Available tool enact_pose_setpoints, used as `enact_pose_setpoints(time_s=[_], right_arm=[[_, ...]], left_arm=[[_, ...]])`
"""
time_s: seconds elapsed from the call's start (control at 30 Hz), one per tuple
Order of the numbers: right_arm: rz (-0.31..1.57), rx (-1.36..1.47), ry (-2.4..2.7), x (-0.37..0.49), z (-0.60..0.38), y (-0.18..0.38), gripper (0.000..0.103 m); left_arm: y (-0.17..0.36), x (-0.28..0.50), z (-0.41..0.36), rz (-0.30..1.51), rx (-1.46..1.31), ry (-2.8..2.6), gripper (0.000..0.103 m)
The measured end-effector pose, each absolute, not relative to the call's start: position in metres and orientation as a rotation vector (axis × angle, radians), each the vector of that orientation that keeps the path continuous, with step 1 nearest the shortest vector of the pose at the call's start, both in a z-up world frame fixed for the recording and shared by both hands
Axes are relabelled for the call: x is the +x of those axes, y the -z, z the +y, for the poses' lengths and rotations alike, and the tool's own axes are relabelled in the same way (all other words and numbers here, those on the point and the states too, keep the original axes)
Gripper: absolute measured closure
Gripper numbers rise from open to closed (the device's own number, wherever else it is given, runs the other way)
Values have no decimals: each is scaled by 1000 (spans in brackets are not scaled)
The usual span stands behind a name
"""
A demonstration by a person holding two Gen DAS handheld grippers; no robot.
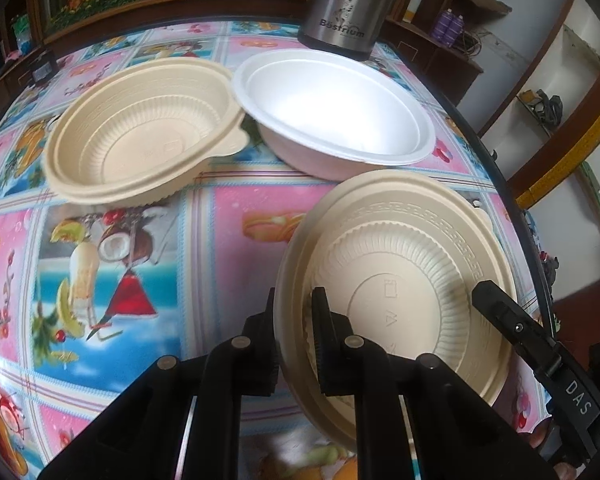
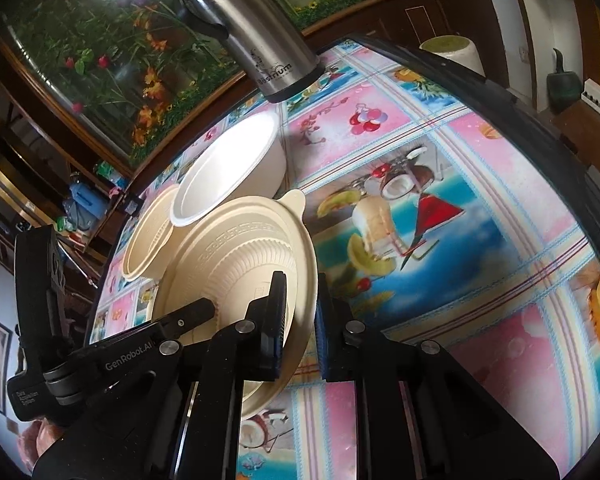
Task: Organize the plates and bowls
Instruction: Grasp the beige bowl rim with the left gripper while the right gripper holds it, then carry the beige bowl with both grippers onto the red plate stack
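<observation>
Both claws are clamped on the same beige plate (image 1: pixel 400 280): our left gripper (image 1: pixel 294 344) pinches its near-left rim, one finger under the lip and one on the ribbed inside, and our right gripper (image 2: pixel 300 332) pinches the opposite rim the same way. In each wrist view the other claw's tip shows across the dish, so we hold it from two sides, tilted, its near edge low over the tablecloth (image 1: pixel 140 280).

Two holds on one thin, flexible rim is our main worry. If our hands drift apart or twist against each other, the plate may bow, crack or spring out of one pinch. Each grip takes only a narrow strip of rim, so a jerk could let it slip and drop.

Farther out, the beige bowl (image 1: pixel 140 136) and the white foam bowl (image 1: pixel 336 112) sit close together, rims nearly touching. We judge the plate is meant to join one of them. Carried tilted and too low, its edge could catch the light foam bowl and shove it into the steel flask (image 1: pixel 340 4) just behind, near the table's edge.
</observation>
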State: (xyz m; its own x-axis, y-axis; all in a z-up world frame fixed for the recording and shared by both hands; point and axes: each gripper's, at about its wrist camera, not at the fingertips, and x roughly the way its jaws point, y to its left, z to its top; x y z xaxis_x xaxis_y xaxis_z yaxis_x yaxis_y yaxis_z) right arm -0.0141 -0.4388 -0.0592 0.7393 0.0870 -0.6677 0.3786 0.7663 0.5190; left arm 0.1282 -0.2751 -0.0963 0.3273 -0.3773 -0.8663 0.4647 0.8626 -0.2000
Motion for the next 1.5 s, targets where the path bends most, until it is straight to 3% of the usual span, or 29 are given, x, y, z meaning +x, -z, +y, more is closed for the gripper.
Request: enact_pose_setpoints(time_s=[0.7,1.27,1.5], right_arm=[[683,607,102,-13,-357,45,91],[698,380,-193,24,-174,-8,91],[760,276,-345,40,-72,-2,91]], left_arm=[[72,106,-182,1052,35,431,90],[12,69,18,875,-107,170,90],[23,52,112,884,-190,20,90]])
